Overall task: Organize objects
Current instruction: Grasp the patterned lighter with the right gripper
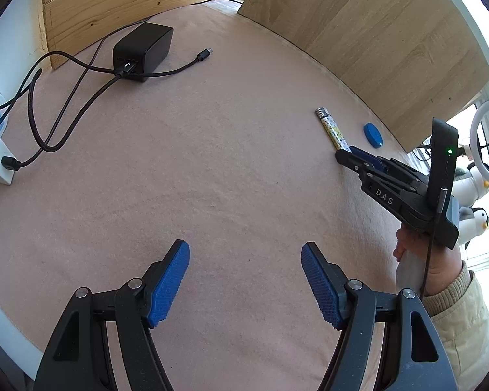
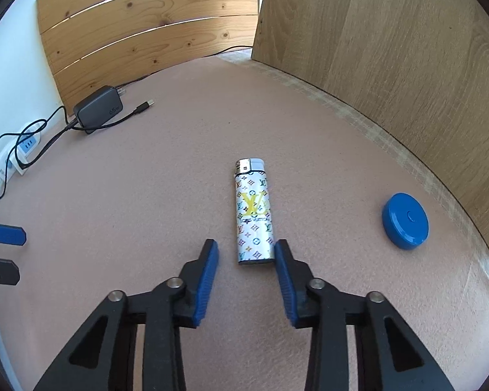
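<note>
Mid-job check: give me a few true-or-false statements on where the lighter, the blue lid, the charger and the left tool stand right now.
1. The lighter lies flat on the pink cloth. True.
2. In the right wrist view, the blue lid sits left of the lighter. False: it sits to the lighter's right, apart from it.
3. The left tool is clamped on the charger. False: its jaws stand open and empty, and the charger lies far off by the wooden boards.
4. A cable is plugged into the charger. True.
</note>
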`<state>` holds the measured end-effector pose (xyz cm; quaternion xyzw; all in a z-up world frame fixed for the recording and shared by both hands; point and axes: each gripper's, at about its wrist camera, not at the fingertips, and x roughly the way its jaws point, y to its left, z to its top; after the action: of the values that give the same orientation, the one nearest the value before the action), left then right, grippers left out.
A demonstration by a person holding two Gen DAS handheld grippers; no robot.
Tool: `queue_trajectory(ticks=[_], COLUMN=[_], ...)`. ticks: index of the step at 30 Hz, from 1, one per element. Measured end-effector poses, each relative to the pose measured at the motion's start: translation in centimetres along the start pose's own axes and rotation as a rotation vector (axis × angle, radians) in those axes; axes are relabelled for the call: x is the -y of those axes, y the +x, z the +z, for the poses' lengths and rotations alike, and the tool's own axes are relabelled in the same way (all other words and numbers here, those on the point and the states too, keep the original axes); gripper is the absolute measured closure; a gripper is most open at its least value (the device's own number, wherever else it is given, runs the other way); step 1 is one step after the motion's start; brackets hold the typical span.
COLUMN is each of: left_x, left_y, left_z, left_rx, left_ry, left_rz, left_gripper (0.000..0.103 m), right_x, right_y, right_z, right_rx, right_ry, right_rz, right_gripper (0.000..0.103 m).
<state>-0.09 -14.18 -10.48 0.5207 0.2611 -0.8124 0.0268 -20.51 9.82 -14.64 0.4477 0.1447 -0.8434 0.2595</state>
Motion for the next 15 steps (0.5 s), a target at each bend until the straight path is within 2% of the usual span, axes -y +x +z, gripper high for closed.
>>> queue_trajectory(ticks=[6, 15], left_x=[0.2, 3.0], left_y=[-0.5, 1.5], left_z=[-0.1, 0.4], left_rx=[0.008, -0.023], left_ry=[-0.001, 0.019], left_rz=[-0.011, -0.035], left_gripper=[0.029, 0.029], right_x=[-1.4, -9.5], right_y=[-0.6, -5.4], right_z=[-1.1, -8.3], right_rx=[0.006, 0.015], right_ry=[0.049, 0.127], right_rz=[-0.02, -0.075], right_gripper=[0.083, 0.083])
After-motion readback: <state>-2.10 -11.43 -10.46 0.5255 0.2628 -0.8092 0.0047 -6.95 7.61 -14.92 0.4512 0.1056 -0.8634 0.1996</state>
